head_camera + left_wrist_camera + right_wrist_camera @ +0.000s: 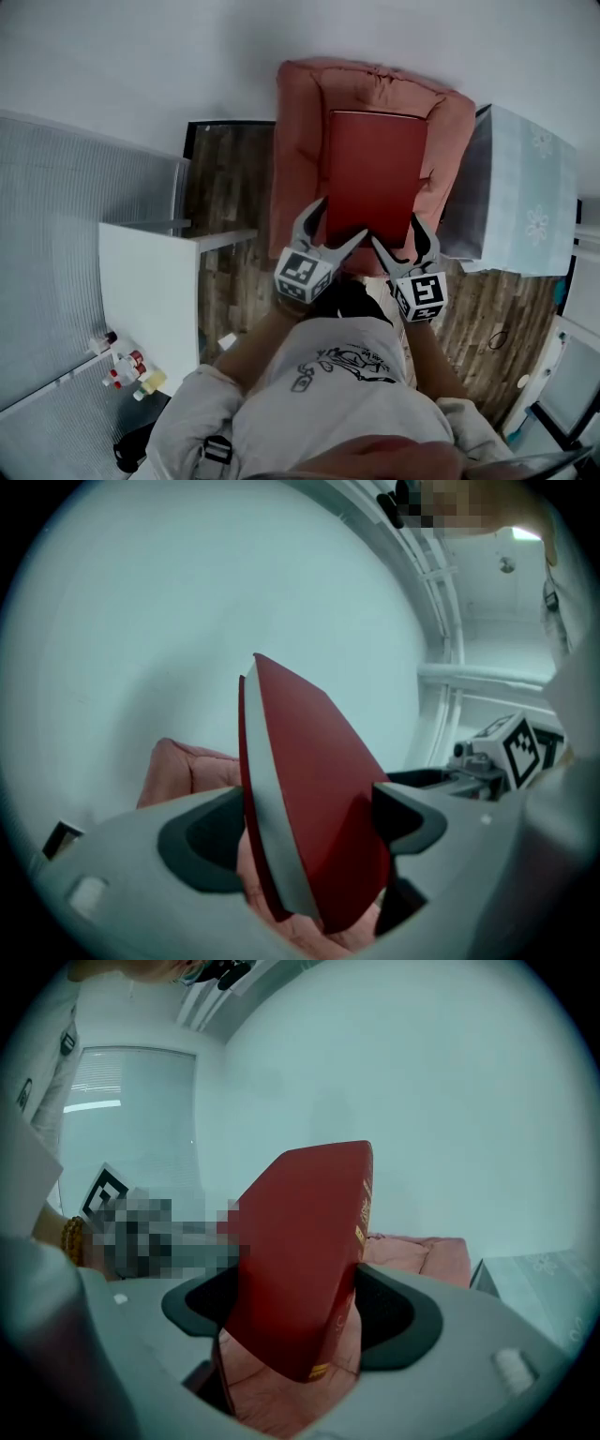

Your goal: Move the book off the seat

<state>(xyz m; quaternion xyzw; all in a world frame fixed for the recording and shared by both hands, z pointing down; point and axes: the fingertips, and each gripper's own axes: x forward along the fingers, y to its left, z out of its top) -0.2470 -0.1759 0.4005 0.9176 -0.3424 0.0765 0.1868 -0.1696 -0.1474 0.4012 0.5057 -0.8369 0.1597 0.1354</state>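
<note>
head view: item 1, book (375, 169), red hard cover, closed, lying lengthwise over the seat (300, 159), a salmon-pink cushioned chair with raised padded sides, set against a pale wall. the near edge of the book is taken at both corners: left gripper (339, 223) on the near-left corner, right gripper (397, 234) on the near-right corner, the two just beside each other. whether the far edge rests on the cushion cannot be told. item 2, white table (150, 281), left of the seat, with small bottles (127, 366) at its near corner. item 3, pale blue patterned cloth (525, 187) over a stand just right of the seat. item 4, dark wood-plank floor (225, 187). item 5, person's white printed shirt (337, 375), bottom of frame.

left gripper view: jaws clenched on the book, one dark pad (202, 841) against each cover. the pale page edge faces the camera, with the red cover to its right. the book rises steeply from the jaws, with cushion below and the wall behind. marker cube of the right gripper at right.

right gripper view: jaws clamped on the book, pads against both covers. the spine with gold lettering is toward the right. cushion beneath and behind. corner of the pale blue patterned cloth at far right.
</note>
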